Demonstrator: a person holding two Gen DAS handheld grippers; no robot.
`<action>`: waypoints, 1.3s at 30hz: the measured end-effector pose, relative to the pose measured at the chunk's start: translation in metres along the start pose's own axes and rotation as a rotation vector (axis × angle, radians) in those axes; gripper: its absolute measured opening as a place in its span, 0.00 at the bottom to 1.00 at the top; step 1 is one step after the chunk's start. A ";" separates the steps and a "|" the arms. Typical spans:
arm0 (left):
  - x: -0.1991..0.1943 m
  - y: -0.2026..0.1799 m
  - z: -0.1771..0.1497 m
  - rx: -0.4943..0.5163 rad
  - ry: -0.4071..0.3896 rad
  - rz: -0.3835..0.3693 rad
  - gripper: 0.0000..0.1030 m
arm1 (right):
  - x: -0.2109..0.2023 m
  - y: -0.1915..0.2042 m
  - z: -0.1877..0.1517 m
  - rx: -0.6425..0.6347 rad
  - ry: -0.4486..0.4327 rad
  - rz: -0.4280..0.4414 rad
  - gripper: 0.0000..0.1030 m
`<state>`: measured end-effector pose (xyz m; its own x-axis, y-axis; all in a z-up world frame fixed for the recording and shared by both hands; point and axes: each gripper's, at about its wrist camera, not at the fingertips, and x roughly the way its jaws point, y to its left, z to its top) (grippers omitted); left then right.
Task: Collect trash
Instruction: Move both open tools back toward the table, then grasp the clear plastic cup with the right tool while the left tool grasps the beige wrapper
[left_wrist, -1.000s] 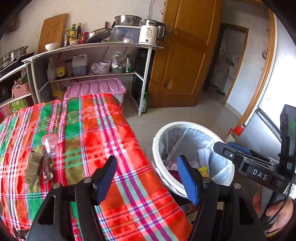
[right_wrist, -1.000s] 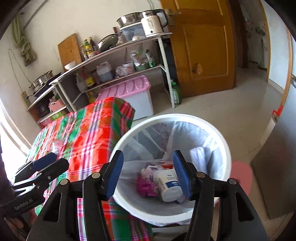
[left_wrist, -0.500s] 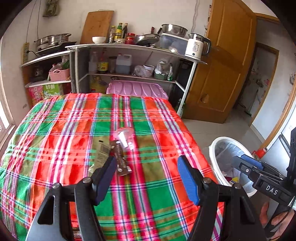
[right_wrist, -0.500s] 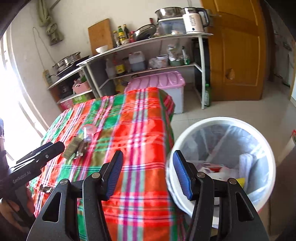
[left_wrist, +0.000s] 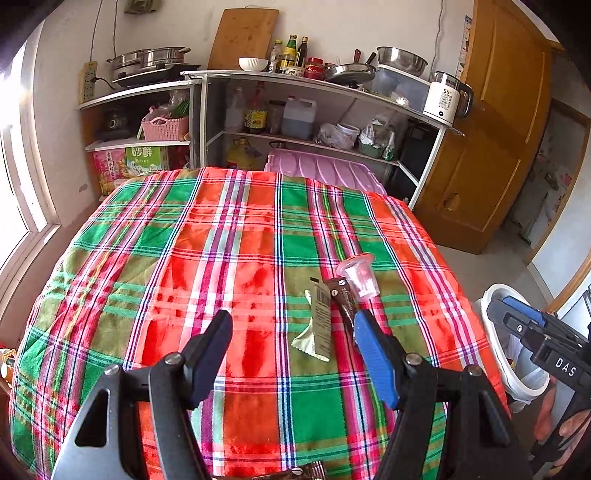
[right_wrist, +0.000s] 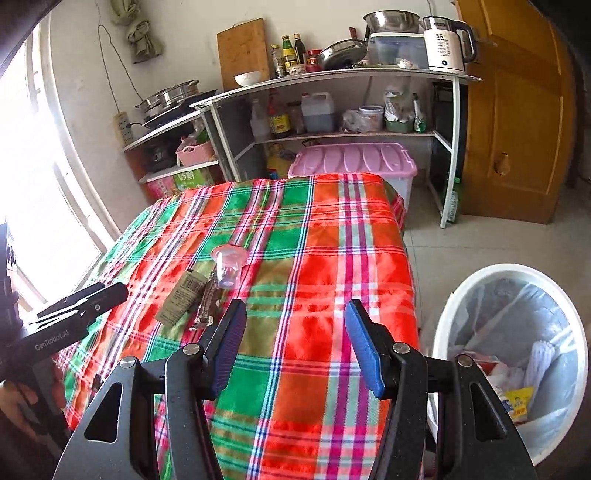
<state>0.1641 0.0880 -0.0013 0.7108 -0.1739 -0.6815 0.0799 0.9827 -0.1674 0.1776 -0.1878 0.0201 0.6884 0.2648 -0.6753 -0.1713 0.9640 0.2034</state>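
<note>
The left gripper (left_wrist: 291, 350) gapes empty. Centre-right in its view, 3 scraps lie together on the plaid tablecloth (left_wrist: 221, 251): olive foil sachet (left_wrist: 318, 326), brown wrapper (left_wrist: 345, 302), clear plastic cup (left_wrist: 359, 277). The sachet's long axis points away, between the fingers. The right gripper (right_wrist: 295, 350), also spread empty, hangs farther off.

My left hand-held gripper (left_wrist: 291, 349) is black with silver screws and blue ribbed pads on its fingers (left_wrist: 375, 360); the right hand-held gripper (right_wrist: 295, 345) matches. White lettering reads "DAS" on one body, "GenRobot.AI" on the other. My bare-skinned hand (left_wrist: 557, 424) shows.
</note>
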 end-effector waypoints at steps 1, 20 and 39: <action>0.003 0.002 0.000 0.004 0.006 -0.001 0.68 | 0.003 0.003 0.002 -0.003 0.000 0.007 0.55; 0.069 0.001 -0.002 0.073 0.160 -0.042 0.70 | 0.101 0.043 0.035 -0.094 0.100 0.141 0.55; 0.090 -0.011 0.001 0.125 0.187 -0.010 0.70 | 0.149 0.053 0.041 -0.090 0.178 0.169 0.39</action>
<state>0.2278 0.0619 -0.0597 0.5690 -0.1807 -0.8023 0.1804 0.9792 -0.0926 0.2995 -0.0985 -0.0406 0.5115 0.4144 -0.7528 -0.3405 0.9021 0.2652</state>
